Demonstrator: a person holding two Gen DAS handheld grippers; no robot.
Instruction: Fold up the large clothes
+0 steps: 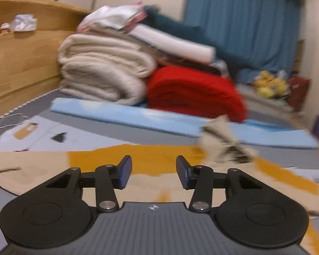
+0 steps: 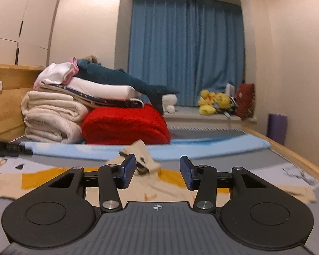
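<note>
A large beige garment with orange panels [image 1: 138,159] lies spread flat on the bed in front of me; it also shows in the right wrist view [image 2: 170,188]. One bunched part of it [image 2: 138,156] stands up at its far side, seen blurred in the left wrist view [image 1: 223,142]. My left gripper [image 1: 154,173] is open and empty, just above the garment. My right gripper [image 2: 158,174] is open and empty, low over the garment, with the bunched part just beyond its left finger.
A stack of folded cream blankets [image 2: 51,116], a red blanket [image 2: 125,125] and other folded linens stands at the back. A light blue mat [image 2: 202,146] lies before it. A wooden headboard [image 1: 17,63] is left, a wooden bed edge [image 2: 291,155] right. Yellow plush toys [image 2: 214,102] sit by the blue curtain [image 2: 187,48].
</note>
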